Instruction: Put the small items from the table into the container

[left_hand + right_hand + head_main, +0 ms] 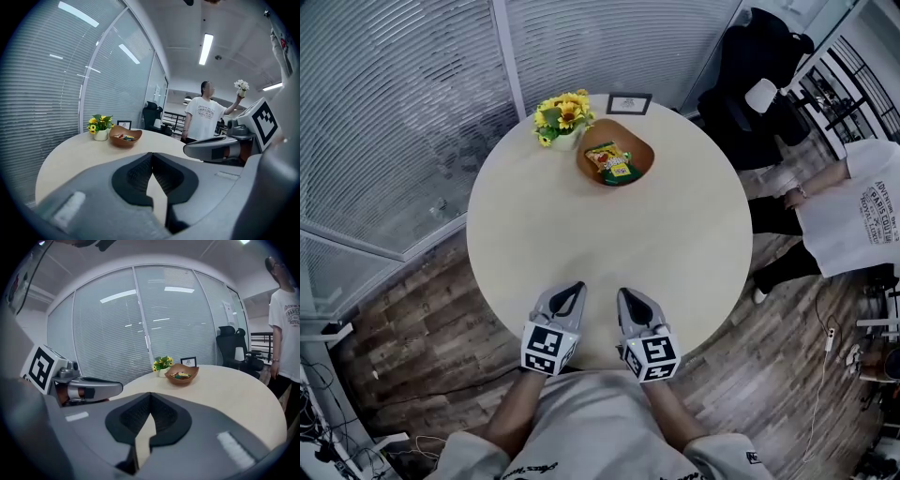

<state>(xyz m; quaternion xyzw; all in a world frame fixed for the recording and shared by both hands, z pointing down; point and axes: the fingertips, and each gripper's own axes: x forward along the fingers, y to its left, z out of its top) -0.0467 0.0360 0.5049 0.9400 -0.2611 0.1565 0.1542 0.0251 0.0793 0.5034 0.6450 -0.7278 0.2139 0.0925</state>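
A brown bowl sits at the far side of the round table with colourful small packets inside it. The same bowl shows far ahead in the left gripper view and the bowl likewise in the right gripper view. My left gripper and right gripper rest side by side over the table's near edge, both shut with nothing between the jaws. No loose small item shows on the tabletop.
A pot of yellow flowers and a small framed card stand beside the bowl at the back. A person in a white shirt stands right of the table, holding a bunch of white flowers. A black office chair stands behind.
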